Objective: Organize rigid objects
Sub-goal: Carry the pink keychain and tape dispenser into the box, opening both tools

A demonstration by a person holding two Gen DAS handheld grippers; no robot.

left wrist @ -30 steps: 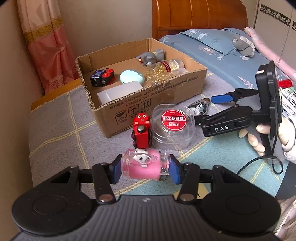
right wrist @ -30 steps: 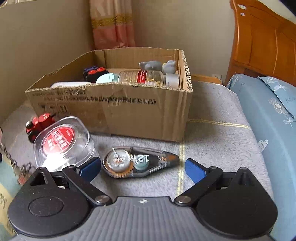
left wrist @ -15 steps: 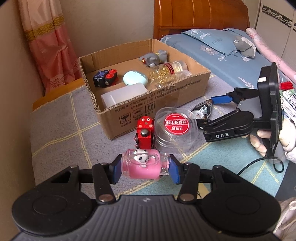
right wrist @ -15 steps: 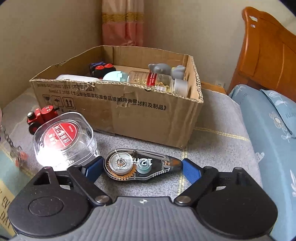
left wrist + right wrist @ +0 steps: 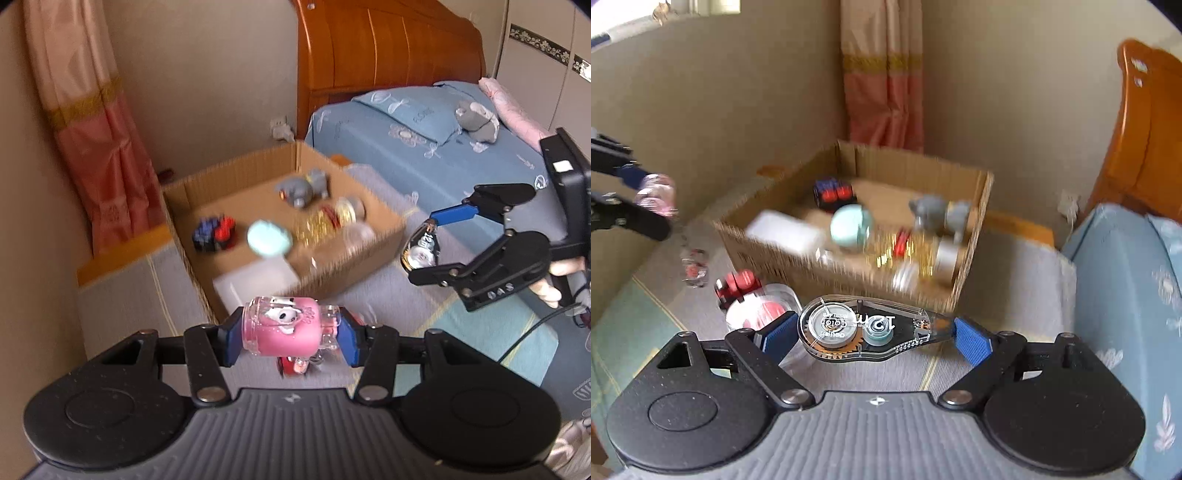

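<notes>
Both grippers have lifted off the bedspread: left gripper (image 5: 290, 334) pinches the pink toy (image 5: 284, 330), right gripper (image 5: 877, 334) clamps the tape dispenser (image 5: 866, 326) end-to-end. Step: carry. Next: move to the cardboard box (image 5: 376, 236) at 12 o'clock, release the 2 items inside.

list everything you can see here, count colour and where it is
cardboard box: 1, brown, on the grey blanket
toy car: 1, blue and red, in the box
round case: 1, pale green, in the box
grey toy: 1, in the box
capsule bottle: 1, clear with gold, in the box
white case: 1, in the box
red toy: 1, beside the box
round tub: 1, clear, red label, before the box
pink jar: 1, in left gripper
tape roller: 1, clear, in right gripper
</notes>
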